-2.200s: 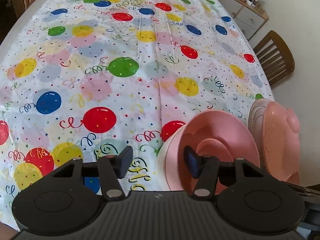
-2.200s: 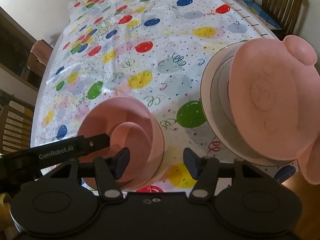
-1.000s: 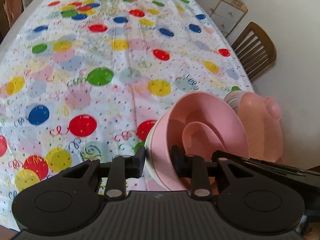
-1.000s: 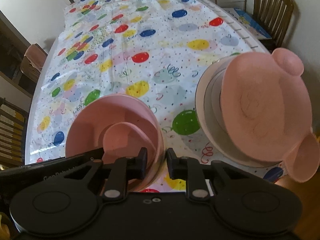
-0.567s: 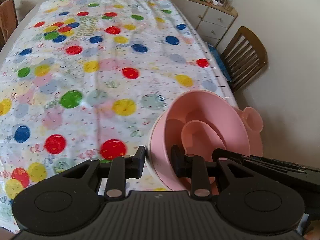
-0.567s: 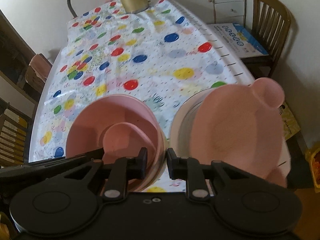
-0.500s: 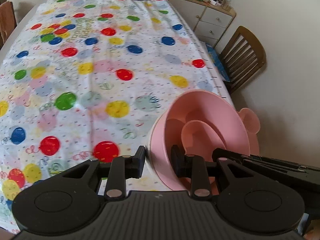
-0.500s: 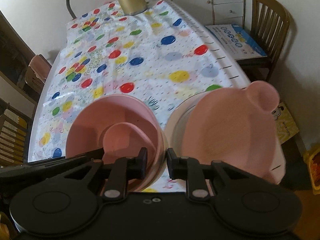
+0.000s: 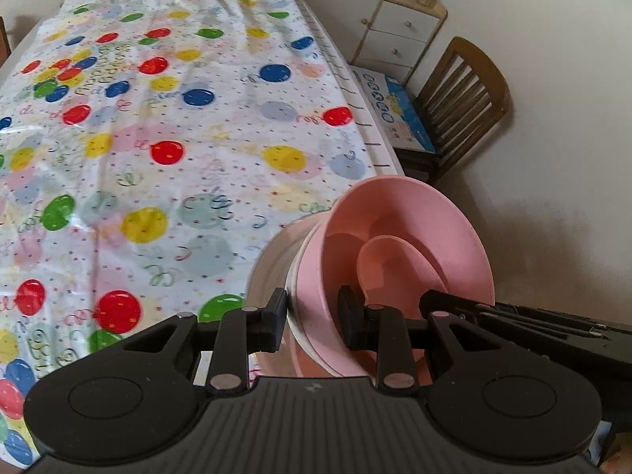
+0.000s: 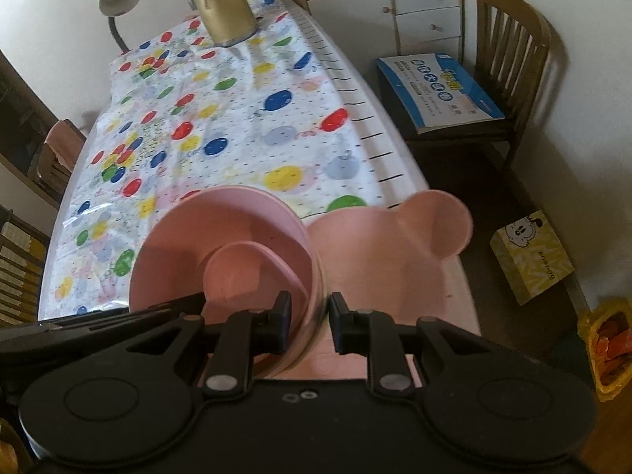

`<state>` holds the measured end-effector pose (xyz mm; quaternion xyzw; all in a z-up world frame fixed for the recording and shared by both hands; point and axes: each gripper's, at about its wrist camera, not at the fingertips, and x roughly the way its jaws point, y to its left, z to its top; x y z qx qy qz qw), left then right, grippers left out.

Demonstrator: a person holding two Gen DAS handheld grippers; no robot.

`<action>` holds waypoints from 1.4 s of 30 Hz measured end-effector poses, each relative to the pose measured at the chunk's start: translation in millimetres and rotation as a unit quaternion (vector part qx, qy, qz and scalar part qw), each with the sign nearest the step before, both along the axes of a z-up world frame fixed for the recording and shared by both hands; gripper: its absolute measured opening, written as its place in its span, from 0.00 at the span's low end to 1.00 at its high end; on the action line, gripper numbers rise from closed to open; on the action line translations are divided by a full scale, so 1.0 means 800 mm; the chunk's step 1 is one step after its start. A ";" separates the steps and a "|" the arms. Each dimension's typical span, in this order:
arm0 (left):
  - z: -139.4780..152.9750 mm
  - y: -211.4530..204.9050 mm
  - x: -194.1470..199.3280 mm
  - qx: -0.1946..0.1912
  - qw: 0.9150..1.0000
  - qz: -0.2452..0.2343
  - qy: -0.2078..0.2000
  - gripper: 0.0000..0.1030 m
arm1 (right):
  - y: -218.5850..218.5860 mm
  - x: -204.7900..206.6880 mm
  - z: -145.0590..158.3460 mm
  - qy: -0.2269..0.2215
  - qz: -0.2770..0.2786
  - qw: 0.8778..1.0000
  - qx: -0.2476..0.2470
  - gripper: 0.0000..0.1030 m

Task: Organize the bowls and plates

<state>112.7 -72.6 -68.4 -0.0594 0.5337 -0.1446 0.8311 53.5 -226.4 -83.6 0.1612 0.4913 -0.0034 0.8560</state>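
Observation:
A stack of nested pink bowls [image 9: 407, 245], with a small pink bowl [image 9: 395, 264] inside, is held in the air by both grippers. My left gripper [image 9: 312, 322] is shut on its left rim. My right gripper [image 10: 310, 324] is shut on its right rim; the bowls show in the right wrist view [image 10: 221, 252]. Below and to the right sits a pink bear-eared plate [image 10: 391, 260] on a white plate [image 9: 272, 260] near the table's right edge. The bowls hang over that plate stack.
The table wears a balloon-print cloth [image 9: 158, 118]. A gold kettle [image 10: 225, 12] and a desk lamp [image 10: 118, 4] stand at the far end. A wooden chair [image 10: 509, 59] with a blue box [image 10: 438, 87] and a white cabinet [image 10: 422, 4] are to the right.
Both grippers closed on the pink bowl stack, lifted it off the table and carried it rightward over the bear-eared plate.

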 end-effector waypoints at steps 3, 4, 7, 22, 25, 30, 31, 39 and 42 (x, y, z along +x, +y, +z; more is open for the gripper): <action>-0.008 -0.017 0.002 0.005 1.000 -0.003 0.005 0.26 | -0.017 0.003 -0.007 0.007 -0.001 1.000 0.001 0.18; -0.011 -0.022 0.003 0.006 1.000 -0.004 0.007 0.26 | -0.021 0.004 -0.010 0.009 -0.001 1.000 0.001 0.18; -0.019 -0.033 0.007 0.009 1.000 -0.003 0.015 0.26 | -0.032 0.007 -0.018 0.016 -0.001 1.000 -0.001 0.18; -0.050 -0.055 0.017 0.015 0.999 0.004 0.035 0.26 | -0.053 0.023 -0.045 0.045 0.015 0.999 -0.003 0.19; -0.050 -0.055 0.019 0.012 0.999 0.007 0.036 0.26 | -0.053 0.026 -0.045 0.044 0.020 0.999 -0.007 0.19; -0.051 -0.054 0.020 0.009 0.999 0.013 0.037 0.26 | -0.053 0.028 -0.045 0.047 0.025 0.999 -0.007 0.20; -0.051 -0.053 0.020 0.008 0.999 0.015 0.038 0.26 | -0.053 0.029 -0.045 0.047 0.026 0.999 -0.007 0.20; -0.052 -0.048 0.018 0.009 0.999 0.029 0.039 0.26 | -0.052 0.031 -0.043 0.043 0.032 0.999 0.002 0.25; -0.051 -0.045 0.018 0.011 0.999 0.032 0.037 0.26 | -0.050 0.030 -0.042 0.040 0.035 0.999 0.001 0.27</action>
